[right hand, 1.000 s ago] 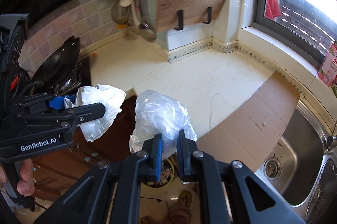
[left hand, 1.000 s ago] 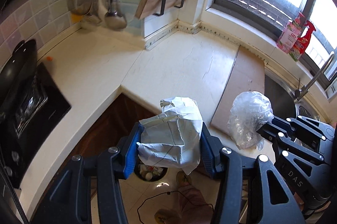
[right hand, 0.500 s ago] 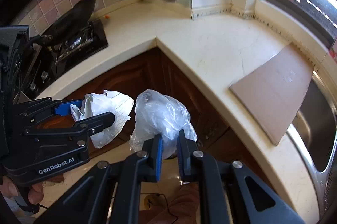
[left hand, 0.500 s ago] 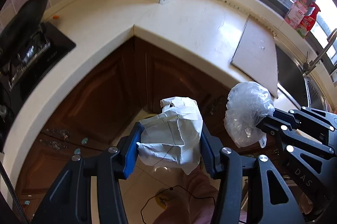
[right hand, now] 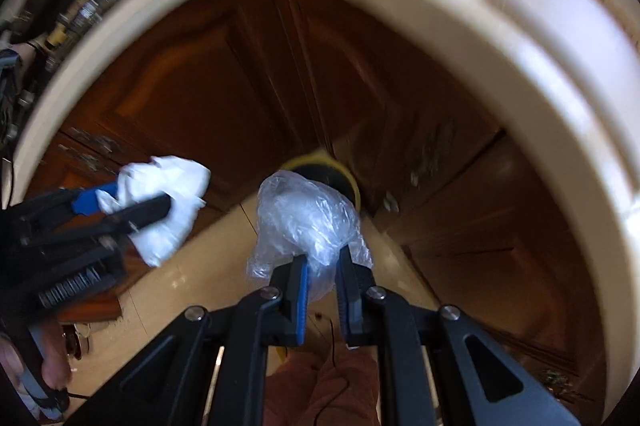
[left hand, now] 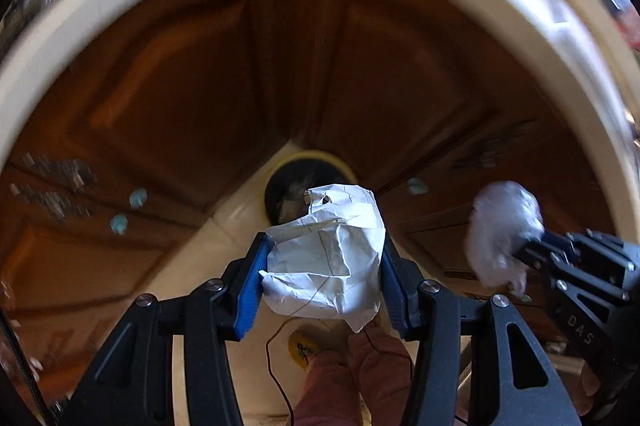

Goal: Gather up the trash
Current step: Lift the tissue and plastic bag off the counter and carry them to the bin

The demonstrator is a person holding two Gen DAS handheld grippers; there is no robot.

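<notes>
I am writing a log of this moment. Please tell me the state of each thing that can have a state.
Left gripper: shut on crumpled white paper.
Right gripper: shut on clear plastic bag.
Trash bin: open, on the floor, some trash inside.
Cabinet doors: closed.

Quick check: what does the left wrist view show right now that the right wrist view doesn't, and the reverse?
Left wrist only: the dark inside of the trash bin, beyond the crumpled white paper in the left gripper.

Right wrist only: the stove on the counter, and the right gripper clamping the clear plastic bag head-on.

Both: paper, bag, yellow bin rim, brown cabinets, cream counter edge.
</notes>
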